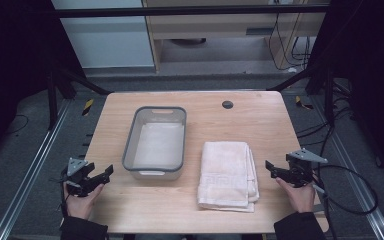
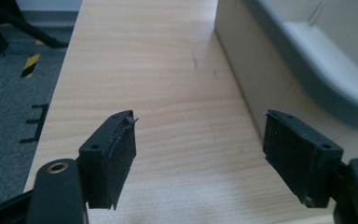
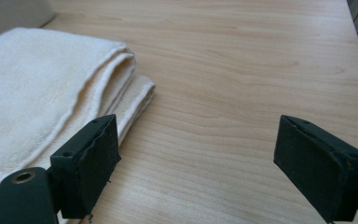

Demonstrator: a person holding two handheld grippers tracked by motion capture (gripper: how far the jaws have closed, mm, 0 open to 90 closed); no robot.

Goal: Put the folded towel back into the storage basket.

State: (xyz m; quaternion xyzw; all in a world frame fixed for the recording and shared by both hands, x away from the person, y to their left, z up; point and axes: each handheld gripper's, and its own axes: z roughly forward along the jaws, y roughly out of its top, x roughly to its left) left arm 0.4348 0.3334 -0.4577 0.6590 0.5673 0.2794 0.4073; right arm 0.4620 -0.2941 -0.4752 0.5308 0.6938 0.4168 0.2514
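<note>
A folded cream towel [image 1: 228, 174] lies on the wooden table [image 1: 260, 125], right of a grey-rimmed plastic bin [image 1: 156, 142]. My left gripper [image 1: 105, 176] hovers at the table's front left corner, open, with nothing between its jaws. In the left gripper view the bin's wall [image 2: 256, 79] runs along the right, and the left gripper [image 2: 198, 149] points along bare wood. My right gripper [image 1: 271, 167] sits just right of the towel, open and empty. In the right gripper view the towel's folded edge [image 3: 51, 93] lies beside the left jaw of the right gripper [image 3: 198, 158].
A small dark round grommet [image 1: 227, 104] is set in the table near its far edge. Metal rails and black frame legs flank the table on the floor. Cables [image 1: 350, 190] trail at the right. A cabinet stands behind.
</note>
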